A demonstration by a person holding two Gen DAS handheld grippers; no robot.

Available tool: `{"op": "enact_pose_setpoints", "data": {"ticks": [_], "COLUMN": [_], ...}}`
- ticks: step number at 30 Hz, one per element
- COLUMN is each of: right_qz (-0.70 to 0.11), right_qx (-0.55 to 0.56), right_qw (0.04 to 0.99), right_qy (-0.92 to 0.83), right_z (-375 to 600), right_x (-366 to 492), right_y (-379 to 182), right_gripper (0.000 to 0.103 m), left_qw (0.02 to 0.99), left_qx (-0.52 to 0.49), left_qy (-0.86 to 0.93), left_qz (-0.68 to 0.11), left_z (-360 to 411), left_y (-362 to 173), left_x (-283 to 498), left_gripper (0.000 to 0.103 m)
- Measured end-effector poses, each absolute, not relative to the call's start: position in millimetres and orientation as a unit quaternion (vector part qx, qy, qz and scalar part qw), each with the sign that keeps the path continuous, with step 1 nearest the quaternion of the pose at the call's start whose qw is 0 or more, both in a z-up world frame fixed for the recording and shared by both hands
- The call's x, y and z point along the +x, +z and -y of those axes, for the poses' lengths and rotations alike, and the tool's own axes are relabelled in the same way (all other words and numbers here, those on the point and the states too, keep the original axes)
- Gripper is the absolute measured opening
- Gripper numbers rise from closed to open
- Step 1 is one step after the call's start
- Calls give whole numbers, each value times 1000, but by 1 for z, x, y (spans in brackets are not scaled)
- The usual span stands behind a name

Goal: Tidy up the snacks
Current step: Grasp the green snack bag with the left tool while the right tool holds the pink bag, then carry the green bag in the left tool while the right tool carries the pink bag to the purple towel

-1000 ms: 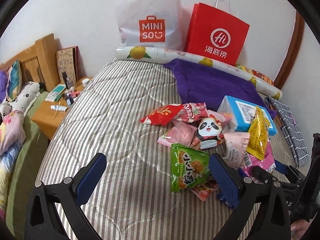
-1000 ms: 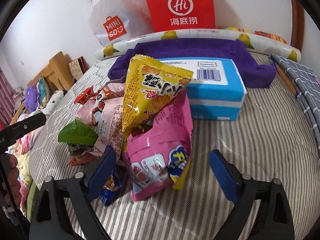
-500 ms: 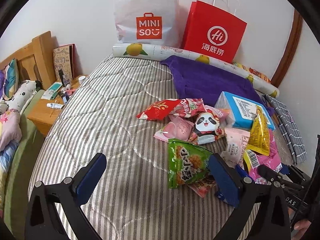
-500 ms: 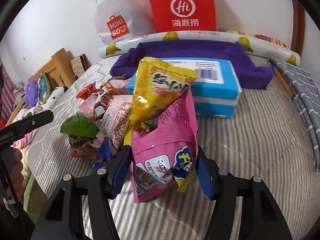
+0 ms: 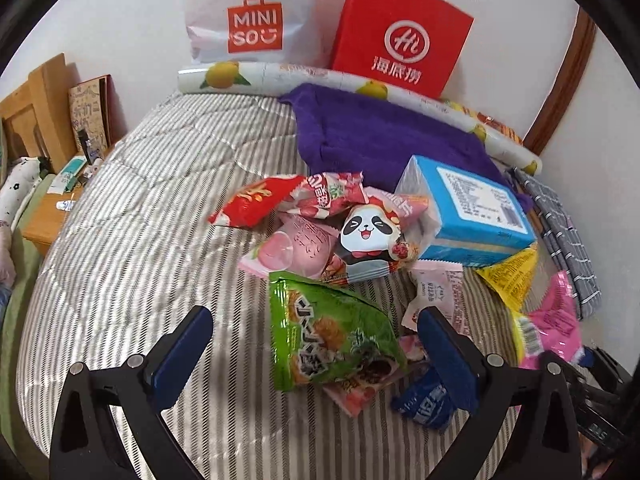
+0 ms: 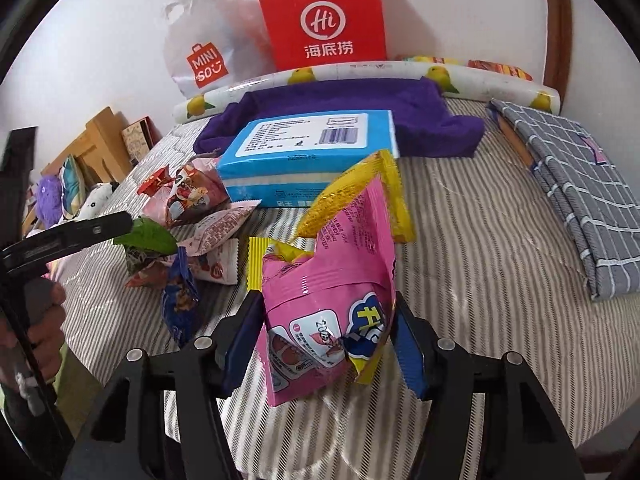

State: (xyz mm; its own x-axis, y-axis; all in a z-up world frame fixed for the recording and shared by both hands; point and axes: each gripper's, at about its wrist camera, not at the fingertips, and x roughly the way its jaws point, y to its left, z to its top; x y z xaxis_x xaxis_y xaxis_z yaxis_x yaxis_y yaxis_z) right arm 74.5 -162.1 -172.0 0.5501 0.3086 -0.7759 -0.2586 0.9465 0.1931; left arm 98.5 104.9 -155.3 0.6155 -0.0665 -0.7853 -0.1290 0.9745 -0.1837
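Pink foil fills my right wrist view: my right gripper (image 6: 326, 344) has its two blue pads pressed against the sides of a crinkled pink plastic snack bag (image 6: 328, 304), lifted clear of the striped grey-and-white quilt (image 6: 480, 240) covering the bed. A yellow foil snack packet (image 6: 360, 196) stands just behind the pink bag, touching its upper edge. Behind those lies a flat blue-and-white rectangular pack (image 6: 308, 148), its far edge resting on a folded purple towel (image 6: 360, 104).

My left gripper (image 5: 316, 348) has its jaws spread wide, nothing pinched. A green crinkly snack bag (image 5: 328, 332) lies on the quilt between its blue pads, closer to the right one, and I see neither pad pressing on it. A small dark blue wrapper (image 5: 424, 400) lies on the quilt beside the right pad, partly hidden by it.

Beyond the green bag the rest of the snacks sit in a loose heap: a panda-faced packet (image 5: 370, 240), a pale pink peach-print pouch (image 5: 292, 248) and a red packet (image 5: 256, 202), all overlapping. Against the wall stand a white Miniso plastic bag (image 5: 256, 16) and a red paper carrier bag (image 5: 400, 36), with a lemon-print roll (image 5: 256, 76) in front of them. A folded grey checked cloth (image 6: 576, 180) lies at the bed's right edge.
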Motion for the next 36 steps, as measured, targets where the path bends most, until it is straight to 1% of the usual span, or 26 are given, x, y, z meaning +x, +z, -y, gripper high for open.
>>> {"op": "enact_pose_setpoints", "data": {"ticks": [4, 7, 9, 11, 12, 14, 16, 25, 36], "right_qz": [-442, -439, -437, -439, -439, -439, -437, -431, -414], "right_qx": [37, 41, 43, 45, 46, 46, 47, 51, 42], "right_qw": [883, 886, 887, 887, 887, 888, 889, 892, 898], "right_qy": [154, 146, 141, 136, 134, 131, 128, 129, 140], "right_z": [173, 180, 184, 187, 188, 190, 192, 192, 184], "right_x": [72, 73, 75, 77, 79, 81, 82, 88, 99], "right_y": [-168, -166, -165, -164, -164, -162, -160, -145, -111], "right_gripper": [61, 61, 61, 61, 61, 61, 61, 61, 61], "left_qw": [886, 883, 880, 878, 877, 876, 878, 883, 896], "left_qx": [-103, -95, -93, -99, -103, -114, -115, -103, -101], "left_qy": [19, 23, 23, 14, 10, -2, -12, -18, -26], "left_qz": [-451, -459, -465, -469, -469, -469, -466, -457, -431], "left_z": [-101, -98, -99, -99, -100, -101, -101, -100, -97], "left_y": [-163, -167, -169, -170, -170, -168, -164, -146, -107], "left_x": [108, 112, 114, 115, 114, 111, 110, 100, 104], "left_gripper": [102, 96, 86, 80, 73, 67, 55, 53, 51]}}
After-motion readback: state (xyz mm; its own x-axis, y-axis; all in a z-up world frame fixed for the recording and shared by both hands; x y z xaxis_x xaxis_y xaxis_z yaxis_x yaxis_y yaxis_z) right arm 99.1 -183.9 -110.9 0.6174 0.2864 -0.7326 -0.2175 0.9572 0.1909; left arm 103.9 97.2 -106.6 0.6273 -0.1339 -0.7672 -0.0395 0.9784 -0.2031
